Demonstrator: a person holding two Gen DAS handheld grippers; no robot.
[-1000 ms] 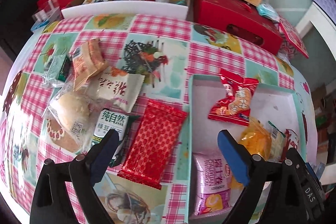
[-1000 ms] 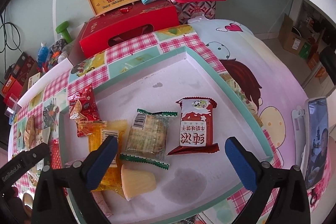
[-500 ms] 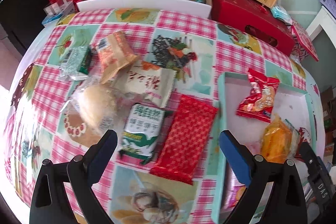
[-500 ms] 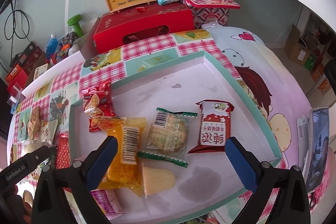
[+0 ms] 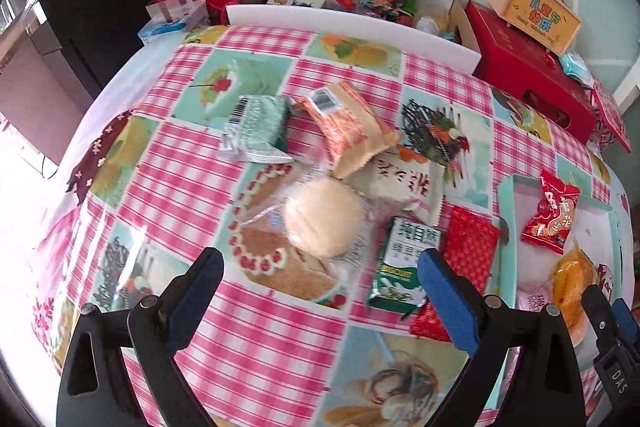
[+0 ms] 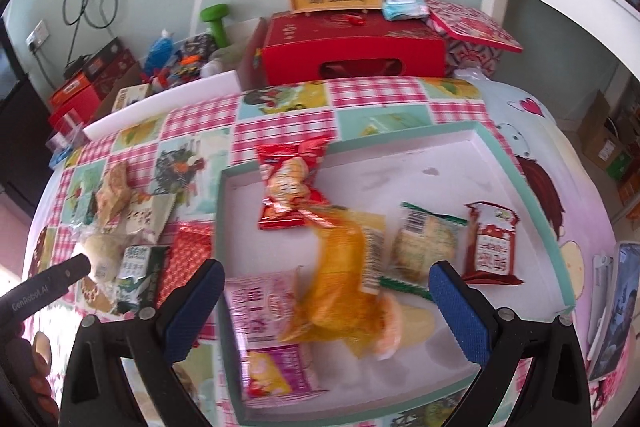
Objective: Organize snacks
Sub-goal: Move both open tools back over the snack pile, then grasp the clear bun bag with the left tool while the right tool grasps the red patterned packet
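— Snacks in two groups: some loose on the checked tablecloth (image 5: 256,359), others already inside the shallow teal-rimmed tray (image 6: 532,187).

— Loose ones?

— Clustered just left of the tray: round bun in clear wrap (image 5: 324,217), green-and-white packet (image 5: 404,267), red foil packet (image 5: 468,259) touching the tray's edge, white pouch (image 5: 408,183), orange pouch (image 5: 352,131), silver-green packet (image 5: 256,127). Likely heaped there awaiting sorting.

— And in the tray?

— Red bag (image 6: 290,183) at the far left corner, orange pack (image 6: 340,283), pink pack (image 6: 264,327), green-trimmed biscuit (image 6: 424,247), red-and-white sachet (image 6: 490,243), laid roughly side by side.

— Grippers?

— Left gripper (image 5: 320,295) spread wide, empty, above the bun, probably lining up a pick. Right gripper (image 6: 326,311) also spread wide, empty, over the tray, framing the orange pack.
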